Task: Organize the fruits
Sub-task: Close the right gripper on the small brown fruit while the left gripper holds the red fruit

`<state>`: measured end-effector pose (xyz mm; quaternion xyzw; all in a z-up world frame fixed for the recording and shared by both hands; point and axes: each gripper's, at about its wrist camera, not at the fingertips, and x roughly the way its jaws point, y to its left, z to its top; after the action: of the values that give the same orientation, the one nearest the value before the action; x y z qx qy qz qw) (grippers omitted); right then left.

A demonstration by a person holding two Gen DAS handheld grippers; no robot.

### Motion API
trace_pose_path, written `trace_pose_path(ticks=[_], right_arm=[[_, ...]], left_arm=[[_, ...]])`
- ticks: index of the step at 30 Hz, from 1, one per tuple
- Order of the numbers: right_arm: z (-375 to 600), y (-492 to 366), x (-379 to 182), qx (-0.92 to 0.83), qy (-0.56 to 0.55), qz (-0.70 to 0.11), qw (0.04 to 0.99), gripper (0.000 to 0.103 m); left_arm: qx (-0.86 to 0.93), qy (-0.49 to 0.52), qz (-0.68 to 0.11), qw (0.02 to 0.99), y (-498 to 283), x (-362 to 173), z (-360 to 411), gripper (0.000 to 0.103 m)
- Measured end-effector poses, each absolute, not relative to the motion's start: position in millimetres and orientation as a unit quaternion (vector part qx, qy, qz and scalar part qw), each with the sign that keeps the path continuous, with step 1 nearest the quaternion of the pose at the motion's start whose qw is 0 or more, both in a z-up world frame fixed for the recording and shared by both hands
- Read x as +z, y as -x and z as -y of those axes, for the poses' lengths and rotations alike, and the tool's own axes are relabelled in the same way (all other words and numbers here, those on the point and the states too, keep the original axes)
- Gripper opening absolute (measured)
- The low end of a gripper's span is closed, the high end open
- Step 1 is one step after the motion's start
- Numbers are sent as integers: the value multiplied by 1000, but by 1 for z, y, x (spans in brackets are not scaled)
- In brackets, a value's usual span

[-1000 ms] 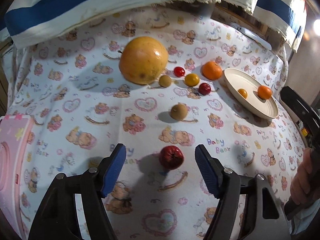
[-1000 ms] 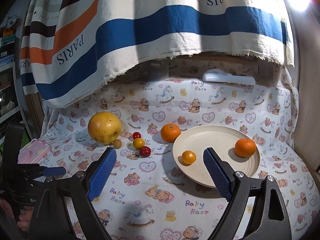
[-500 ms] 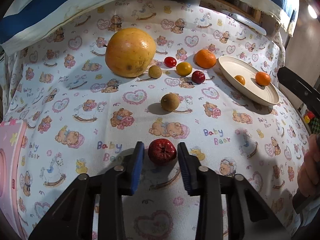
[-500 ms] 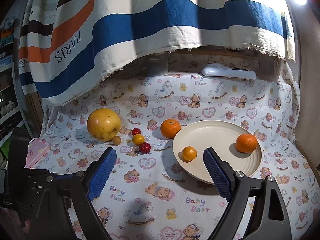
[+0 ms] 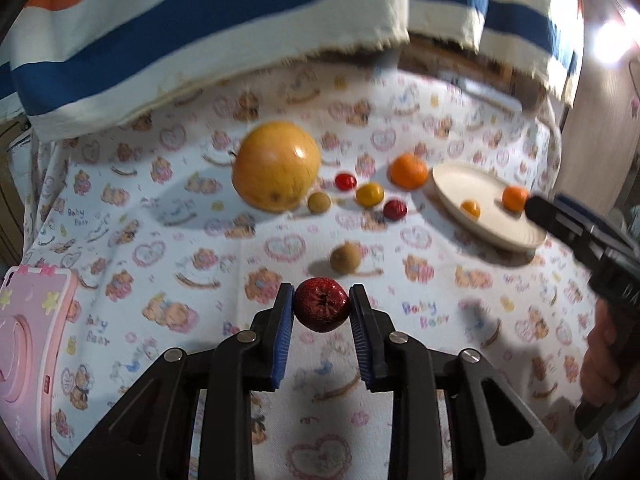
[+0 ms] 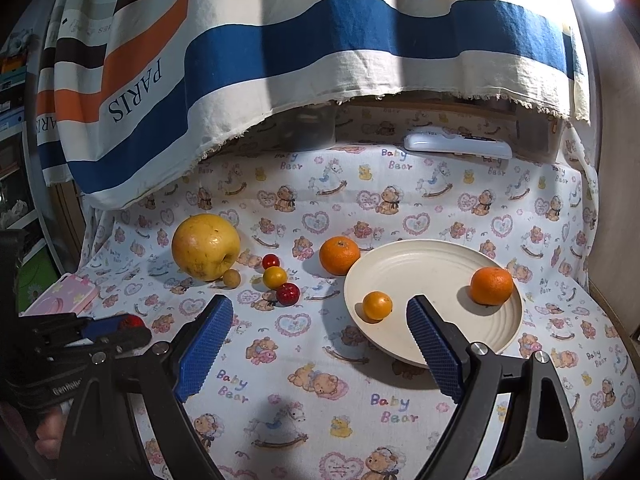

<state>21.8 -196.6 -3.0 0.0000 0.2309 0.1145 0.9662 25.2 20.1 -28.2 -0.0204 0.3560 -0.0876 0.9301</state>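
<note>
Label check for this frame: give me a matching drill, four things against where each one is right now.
Things:
1. dark red fruit
2. small orange
3. pomelo
4. pink case

Places:
A. on the plate
B. between the left gripper fingers
C. on the cloth, at its left edge
D. on the cloth, beside a small tan fruit

Pairs: 1-B, 2-A, 3-D, 4-C
</note>
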Motion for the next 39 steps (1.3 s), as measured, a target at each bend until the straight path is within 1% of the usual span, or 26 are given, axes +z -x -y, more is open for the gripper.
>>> trace_pose_path(ticks=[9, 13, 17, 21, 22, 26, 27, 29, 31, 33, 39], right_arm=[[193, -19, 4, 111, 0, -227, 968, 90], [187, -23, 7, 122, -7, -246, 962, 90], [172, -26, 9, 134, 12, -253, 958, 90], [144, -35, 7, 177, 38, -289, 940, 89], [138, -37, 6, 185, 40, -297, 936, 86], [108, -46, -2, 192, 66, -315, 927, 78], [100, -49, -5, 194, 70, -322, 924, 75], [89, -57, -11, 202, 69, -338, 916, 72], [79, -66, -19, 204, 72, -356, 909, 65], [73, -74, -25, 201, 72, -371, 904, 63], [65, -97, -42, 189, 65, -407, 891, 52]], left_arm=[[-55, 35, -316, 947, -25, -12, -39, 27], [-48, 52, -322, 944, -29, -11, -49, 27], [-37, 60, -318, 945, -31, -9, -57, 27], [-28, 70, -308, 948, -31, -4, -68, 27], [-19, 68, -306, 949, -32, -4, -70, 27], [-10, 81, -314, 946, -38, -7, -81, 27], [-7, 85, -315, 945, -39, -8, -84, 27], [0, 88, -315, 945, -40, -8, -88, 27], [5, 93, -315, 945, -42, -7, -92, 27], [8, 100, -317, 943, -43, -8, -96, 27], [11, 114, -322, 940, -44, -8, -103, 27]])
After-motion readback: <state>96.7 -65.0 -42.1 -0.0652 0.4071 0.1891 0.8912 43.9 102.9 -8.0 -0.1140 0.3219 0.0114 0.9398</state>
